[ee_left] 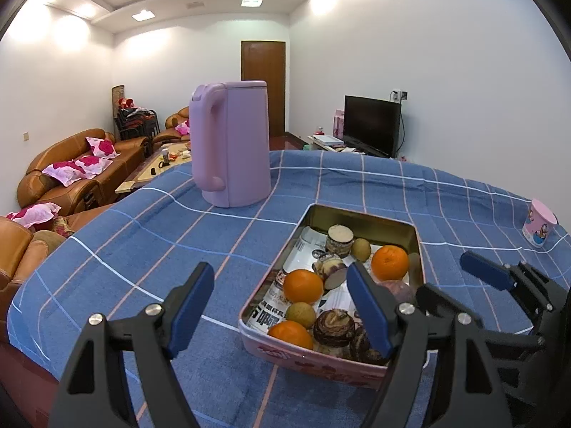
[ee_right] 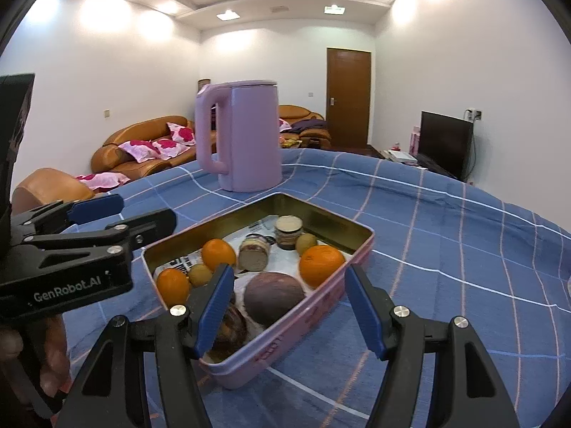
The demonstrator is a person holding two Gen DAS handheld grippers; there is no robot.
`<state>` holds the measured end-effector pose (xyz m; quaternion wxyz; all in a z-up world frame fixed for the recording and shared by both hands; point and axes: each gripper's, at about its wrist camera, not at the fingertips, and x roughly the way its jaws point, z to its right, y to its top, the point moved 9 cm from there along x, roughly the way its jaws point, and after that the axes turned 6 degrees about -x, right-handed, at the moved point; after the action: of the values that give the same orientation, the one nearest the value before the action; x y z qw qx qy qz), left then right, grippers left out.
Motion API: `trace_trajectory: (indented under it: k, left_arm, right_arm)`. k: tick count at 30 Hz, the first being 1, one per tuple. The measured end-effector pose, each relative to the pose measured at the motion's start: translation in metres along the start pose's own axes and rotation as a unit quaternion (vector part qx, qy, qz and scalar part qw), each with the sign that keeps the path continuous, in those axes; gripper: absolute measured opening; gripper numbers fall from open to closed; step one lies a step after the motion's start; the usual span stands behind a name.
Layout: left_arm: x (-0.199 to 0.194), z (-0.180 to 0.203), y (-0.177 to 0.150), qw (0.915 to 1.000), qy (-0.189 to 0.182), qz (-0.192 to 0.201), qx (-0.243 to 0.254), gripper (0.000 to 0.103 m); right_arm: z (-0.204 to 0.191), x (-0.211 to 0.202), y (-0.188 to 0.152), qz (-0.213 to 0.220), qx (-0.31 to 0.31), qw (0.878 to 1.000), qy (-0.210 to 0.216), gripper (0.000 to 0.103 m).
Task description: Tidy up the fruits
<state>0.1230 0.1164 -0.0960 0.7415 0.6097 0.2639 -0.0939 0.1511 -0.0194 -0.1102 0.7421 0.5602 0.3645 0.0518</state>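
A pink rectangular tin (ee_left: pixel 314 358) (ee_right: pixel 307 306) stands on the blue checked tablecloth. It holds three oranges (ee_left: pixel 302 286) (ee_right: pixel 321 265), small green-brown fruits (ee_left: pixel 361 249) (ee_right: pixel 307 242), a dark purple round fruit (ee_right: pixel 274 297), and layered cake pieces (ee_left: pixel 333 326) (ee_right: pixel 254 251) on printed paper. My left gripper (ee_left: pixel 282 308) is open and empty, hovering over the tin's near left corner. My right gripper (ee_right: pixel 289 306) is open and empty, above the tin's near end with the purple fruit between its fingers' line. Each gripper shows in the other's view (ee_left: pixel 499 278) (ee_right: pixel 92 221).
A lilac kettle (ee_left: pixel 230 142) (ee_right: pixel 246 135) stands behind the tin. A pink paper cup (ee_left: pixel 539 223) sits near the table's right edge. Sofas with pink cushions (ee_left: pixel 71 167), a low table, a TV (ee_left: pixel 371 125) and a door lie beyond the table.
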Motion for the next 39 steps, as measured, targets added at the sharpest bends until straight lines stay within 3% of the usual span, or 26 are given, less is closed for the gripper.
trace_trajectory:
  k: [13,36,39]
  left_arm:
    - [-0.006,0.004,-0.001,1.0,-0.002,0.01,0.001,0.082]
    - [-0.012,0.015,0.0,0.9998,-0.008,0.015,0.006,0.082]
    - [-0.014,0.016,0.0,0.9998,-0.008,0.018,0.006,0.094]
  right_arm:
    - [0.022,-0.019,0.009,0.031,0.023,0.999,-0.026,0.066]
    - [0.025,-0.032,0.012,0.049,0.03,0.998,-0.027,0.067]
    - [0.026,-0.035,0.014,0.052,0.03,0.998,-0.027,0.067]
